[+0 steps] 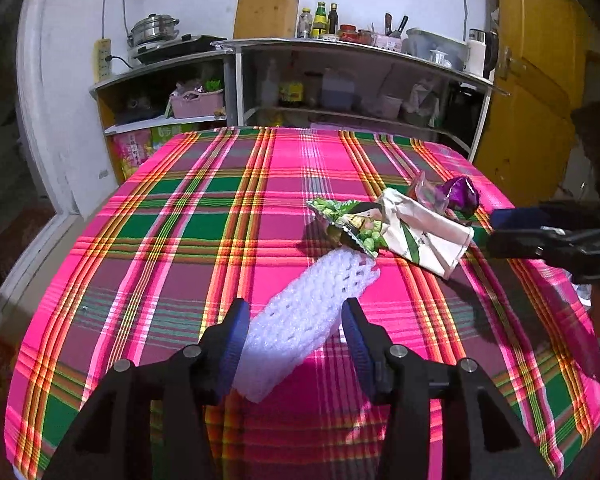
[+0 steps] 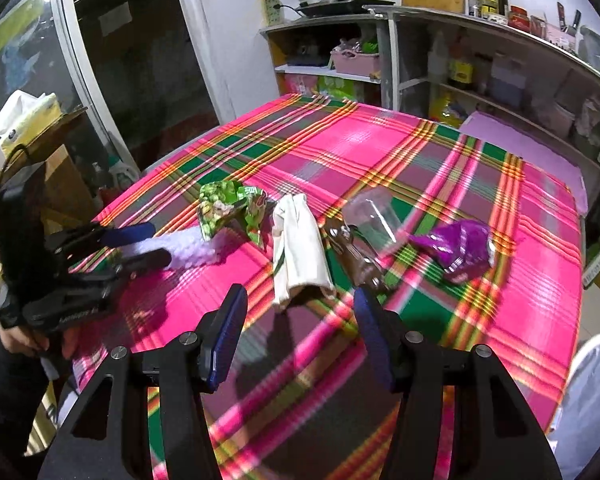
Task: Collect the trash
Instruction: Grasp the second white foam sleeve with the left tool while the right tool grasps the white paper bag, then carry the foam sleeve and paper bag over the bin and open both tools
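Observation:
A white foam net lies on the plaid tablecloth, and its near end sits between the fingers of my left gripper. The jaws stand apart and do not press on it. Past the net are a green snack wrapper, a white paper bag, clear plastic and a purple wrapper. My right gripper hovers open over the cloth just short of the white paper bag, nothing between its fingers. A brown wrapper lies beside that bag. The left gripper shows at the left of the right wrist view.
Metal shelves with bottles, jars and a cooker stand behind the table. A white bin sits off the table's near right corner. A wooden stand with a tissue box is at the left. A person's hand holds the left gripper.

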Available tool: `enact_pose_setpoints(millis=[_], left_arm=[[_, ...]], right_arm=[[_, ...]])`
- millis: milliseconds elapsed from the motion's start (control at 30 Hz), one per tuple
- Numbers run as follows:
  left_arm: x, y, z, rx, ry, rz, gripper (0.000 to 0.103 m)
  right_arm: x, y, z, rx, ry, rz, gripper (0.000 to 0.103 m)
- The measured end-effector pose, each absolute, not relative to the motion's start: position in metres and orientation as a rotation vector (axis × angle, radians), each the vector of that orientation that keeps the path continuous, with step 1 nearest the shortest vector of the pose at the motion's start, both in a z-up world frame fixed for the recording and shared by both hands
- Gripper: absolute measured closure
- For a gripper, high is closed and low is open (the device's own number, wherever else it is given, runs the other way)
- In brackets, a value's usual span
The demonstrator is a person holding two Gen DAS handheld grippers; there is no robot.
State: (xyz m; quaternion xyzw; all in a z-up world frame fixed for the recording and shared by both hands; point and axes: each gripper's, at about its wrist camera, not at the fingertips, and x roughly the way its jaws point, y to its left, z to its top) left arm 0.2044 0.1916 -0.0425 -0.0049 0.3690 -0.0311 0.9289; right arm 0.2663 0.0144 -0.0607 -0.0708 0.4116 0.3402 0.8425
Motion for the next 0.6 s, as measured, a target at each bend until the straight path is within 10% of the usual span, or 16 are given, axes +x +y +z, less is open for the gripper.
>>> enact_pose_setpoints(millis=[133,300,600], left_arm=[[0.201,0.186,-0.043,0.007,0.759,-0.065,0.055],[0.197,0.18,-0.044,0.033,0.757,-0.044,0.066],[0.183,0.181,-0.037,-0.026,0.735,-0.036,0.09]], right_arm=[[0.278,0.029,-0.068,-0.168,0.881,0.722,0.048],[0.285,0.041,-0.078,-0.198,0.91,0.72,0.075],[0.264,0.023,-0.064,-0.142,0.876,0.728,0.082]])
